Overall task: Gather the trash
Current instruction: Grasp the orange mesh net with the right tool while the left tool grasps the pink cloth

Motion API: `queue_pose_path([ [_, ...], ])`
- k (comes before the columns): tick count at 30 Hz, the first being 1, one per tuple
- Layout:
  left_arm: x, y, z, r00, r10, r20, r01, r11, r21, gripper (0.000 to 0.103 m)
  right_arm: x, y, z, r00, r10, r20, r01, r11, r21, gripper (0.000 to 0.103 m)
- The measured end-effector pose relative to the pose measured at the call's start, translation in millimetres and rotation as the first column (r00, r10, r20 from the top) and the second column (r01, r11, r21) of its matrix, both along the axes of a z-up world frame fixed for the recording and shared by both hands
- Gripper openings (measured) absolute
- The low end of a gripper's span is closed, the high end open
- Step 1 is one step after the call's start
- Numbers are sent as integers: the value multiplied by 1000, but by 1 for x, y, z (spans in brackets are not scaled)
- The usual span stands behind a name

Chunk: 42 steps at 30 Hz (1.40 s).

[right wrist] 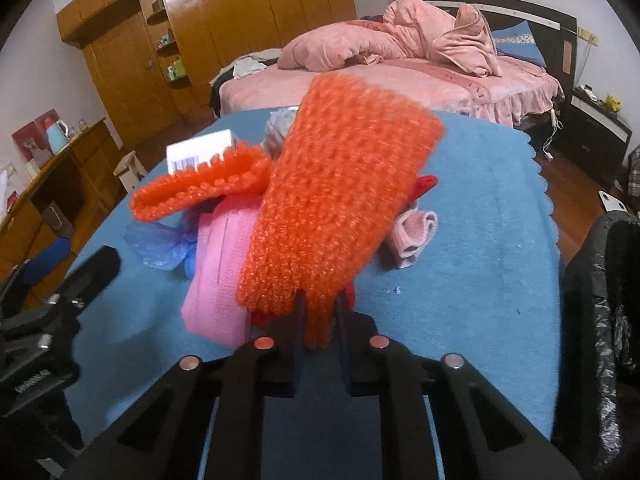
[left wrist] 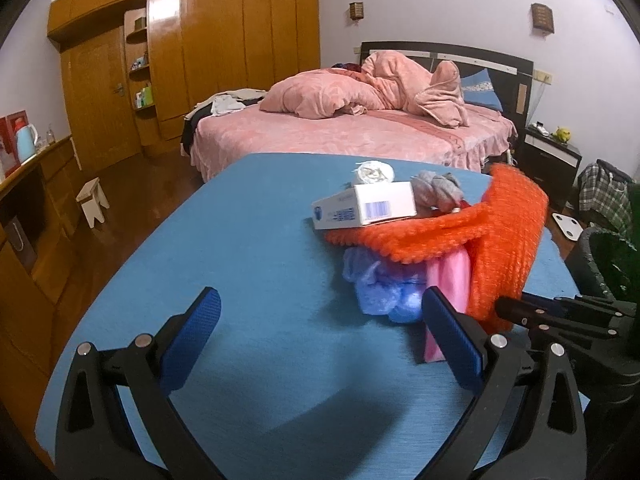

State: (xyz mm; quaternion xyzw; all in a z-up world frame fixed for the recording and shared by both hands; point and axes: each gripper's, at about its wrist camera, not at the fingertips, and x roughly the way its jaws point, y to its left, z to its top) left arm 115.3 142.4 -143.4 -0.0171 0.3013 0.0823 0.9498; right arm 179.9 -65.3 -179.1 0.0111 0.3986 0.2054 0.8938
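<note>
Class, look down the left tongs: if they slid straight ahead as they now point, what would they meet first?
Probably the blue table cover: the open left tongs tilt downward at bare cloth. The crumpled blue plastic bag lies just right of that line, though depth is unclear.

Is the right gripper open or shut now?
Shut: the right gripper has its fingers pinching the near end of the orange knitted cloth.

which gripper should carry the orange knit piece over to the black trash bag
Right. The right gripper is already shut on the near end of the orange knit piece, and the black trash bag sits just to its right. The left gripper is open over bare blue cloth, holding nothing.
</note>
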Motion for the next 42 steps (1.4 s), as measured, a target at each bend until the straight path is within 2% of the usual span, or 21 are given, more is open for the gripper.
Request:
queue_pose_path([
  [2, 2, -7, -1, 1000, -22, -4, 22, 1000, -2, 92, -3, -3, 3, 1000, -4, 13, 5, 1000, -16, 14],
  [5, 4, -21, -5, 998, -67, -23, 67, 998, -7, 77, -4, -13, 6, 1000, -18, 11, 19, 1000, -17, 13],
  [13, 20, -47, -21, 981, -175, -83, 170, 984, -60, 58, -8, -34, 8, 999, -35, 2, 35, 999, -17, 13],
  [16, 27, -55, -27, 970, -220, -104, 211, 973, -95, 44, -8, -41, 10, 999, -43, 2, 43, 999, -13, 13],
  [20, 31, -66, -36, 955, -264, -133, 250, 962, -113, 14, -9, -46, 11, 999, -53, 2, 53, 999, -8, 13],
  [21, 32, -67, -37, 953, -269, -135, 255, 960, -114, 12, -11, -45, 10, 998, -56, 1, 56, 998, -9, 13],
  [24, 29, -70, -37, 952, -279, -124, 267, 958, -107, 6, -13, -48, 10, 998, -62, -2, 62, 998, -4, 13],
  [31, 12, -72, -14, 955, -290, -56, 281, 952, -123, 3, -20, -58, 19, 998, -67, 13, 67, 998, 8, 13],
  [42, 1, -101, 15, 929, -370, 2, 367, 920, -135, 3, -37, -89, 39, 992, -116, 50, 115, 993, 27, 13],
])
